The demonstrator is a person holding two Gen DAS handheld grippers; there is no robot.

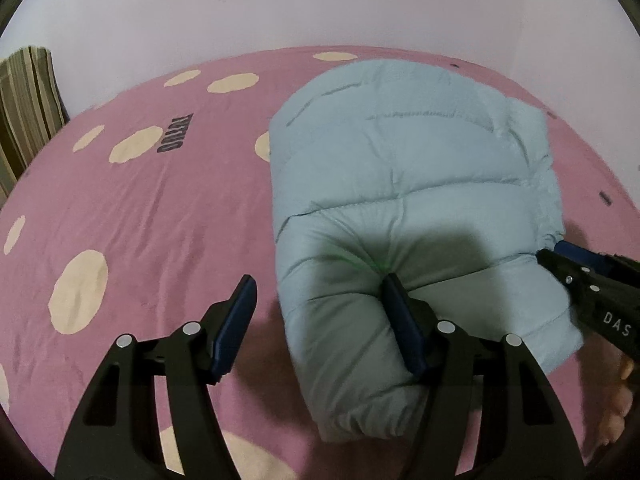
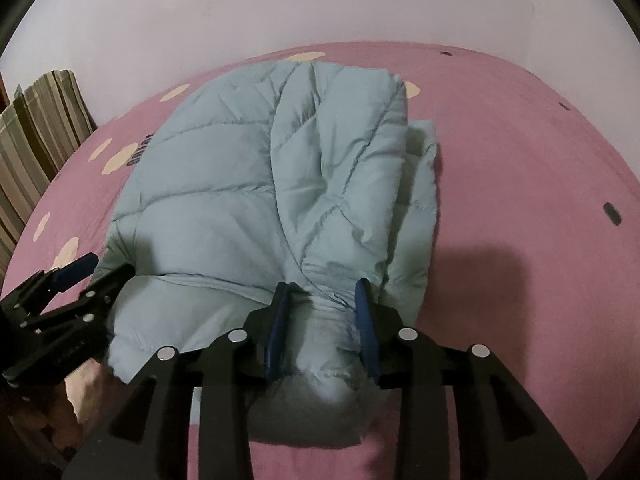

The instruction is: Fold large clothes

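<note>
Left tool (image 1: pixel 318 304), seen from its own wrist camera, hangs with its blue pads wide apart: one pad is over the pink bedsheet (image 1: pixel 140 208), the other lies against the near folded edge of the light-blue puffer jacket (image 1: pixel 400 168), and nothing is pinched between them. That view shows the jacket as a thick folded bundle on the right half of the bed, its quilted panels running across. Cream spots and some dark lettering on the sheet lie to the jacket's left, and a striped cushion (image 1: pixel 28 108) stands at the far left by the pale wall (image 1: pixel 280 4). At the right edge the right tool (image 1: pixel 560 254) reaches in at the jacket's side; from here its fingers are too little seen to tell their spacing. Fingertips (image 1: pixel 618 412) of the person show just below it.

From the right wrist camera, the right tool (image 2: pixel 324 320) straddles a bunched sleeve end (image 2: pixel 324 352) of the jacket (image 2: pixel 240 184). Its pads flank the fabric closely, partly spread, and whether they press on it I cannot tell. This view shows the sleeve laid diagonally over the jacket's body, which the other does not. The left tool (image 2: pixel 94 268) appears at the lower left beside the jacket's corner, fingers apart, with the striped cushion (image 2: pixel 40 128) behind it.
</note>
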